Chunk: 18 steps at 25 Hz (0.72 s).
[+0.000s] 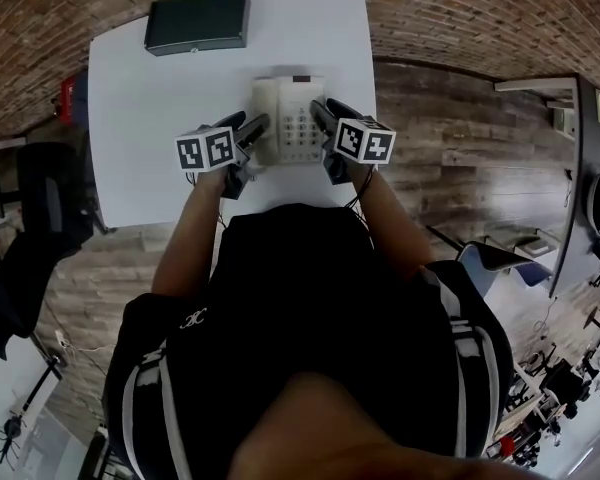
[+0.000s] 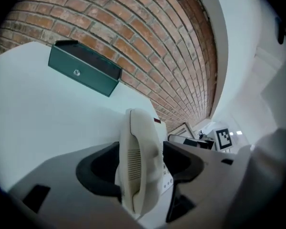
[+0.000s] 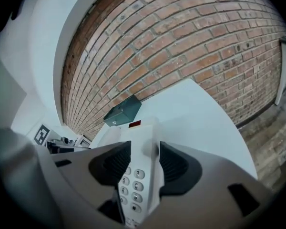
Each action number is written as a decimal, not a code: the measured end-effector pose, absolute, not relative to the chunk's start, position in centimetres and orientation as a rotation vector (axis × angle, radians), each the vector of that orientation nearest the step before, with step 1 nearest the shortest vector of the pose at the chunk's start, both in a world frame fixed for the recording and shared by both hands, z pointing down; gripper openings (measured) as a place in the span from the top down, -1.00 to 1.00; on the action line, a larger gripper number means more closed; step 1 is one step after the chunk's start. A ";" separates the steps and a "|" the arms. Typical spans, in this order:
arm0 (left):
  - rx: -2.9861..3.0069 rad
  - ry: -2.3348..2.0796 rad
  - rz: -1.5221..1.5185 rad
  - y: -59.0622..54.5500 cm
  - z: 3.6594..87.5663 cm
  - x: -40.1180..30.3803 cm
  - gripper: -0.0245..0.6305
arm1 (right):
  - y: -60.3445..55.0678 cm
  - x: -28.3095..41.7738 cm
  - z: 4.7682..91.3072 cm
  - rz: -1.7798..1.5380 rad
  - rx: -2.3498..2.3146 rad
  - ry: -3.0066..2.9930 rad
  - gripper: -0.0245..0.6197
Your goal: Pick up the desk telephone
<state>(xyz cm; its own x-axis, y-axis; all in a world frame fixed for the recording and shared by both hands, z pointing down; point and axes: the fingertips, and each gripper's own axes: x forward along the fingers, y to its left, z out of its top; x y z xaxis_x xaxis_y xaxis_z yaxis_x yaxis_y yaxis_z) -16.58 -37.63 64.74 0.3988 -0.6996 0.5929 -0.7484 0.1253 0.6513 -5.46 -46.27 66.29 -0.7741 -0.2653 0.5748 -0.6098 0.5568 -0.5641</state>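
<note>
A cream desk telephone [image 1: 292,118] sits on the white table [image 1: 150,138] just ahead of me. Its handset [image 2: 136,166] lies along its left side, with the keypad [image 3: 131,190] on the right. My left gripper [image 1: 252,133] is at the phone's left edge. Its jaws are open and straddle the handset, the dark pads close on both sides. My right gripper [image 1: 323,118] is at the right edge, open, with the keypad side of the body [image 3: 144,147] between its pads. The phone's underside is hidden.
A dark green metal box [image 1: 197,22] lies at the table's far left, by the brick wall [image 1: 460,8]. A black chair [image 1: 40,218] stands left of the table. Wooden floor [image 1: 460,168] runs to the right, past the table's edge.
</note>
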 end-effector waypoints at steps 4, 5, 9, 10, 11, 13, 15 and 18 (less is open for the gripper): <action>1.562 -1.263 0.007 -37.7 65.9 -16.3 0.08 | -46.2 -5.7 67.4 1.137 0.680 -2.334 0.44; 1.555 -1.250 -0.015 -37.7 66.1 -16.2 0.08 | -46.1 -5.7 67.7 1.145 0.674 -2.323 0.44; 1.521 -1.177 -0.113 -37.8 66.5 -15.8 0.07 | -46.0 -5.8 68.4 1.227 0.658 -2.310 0.41; 1.511 -1.156 -0.139 -37.8 66.6 -15.7 0.07 | -46.0 -5.8 68.4 1.255 0.654 -2.307 0.41; 1.501 -1.136 -0.162 -37.8 66.7 -15.5 0.07 | -45.9 -5.7 68.5 1.282 0.652 -2.304 0.41; 1.487 -1.112 -0.191 -37.9 67.0 -15.3 0.06 | -45.9 -5.6 68.5 1.334 0.658 -2.298 0.41; 1.489 -1.110 -0.189 -38.0 67.1 -15.2 0.03 | -45.9 -5.6 68.5 1.358 0.666 -2.297 0.41; 1.490 -1.109 -0.165 -38.0 67.2 -15.2 0.03 | -45.9 -5.6 68.6 1.341 0.662 -2.288 0.42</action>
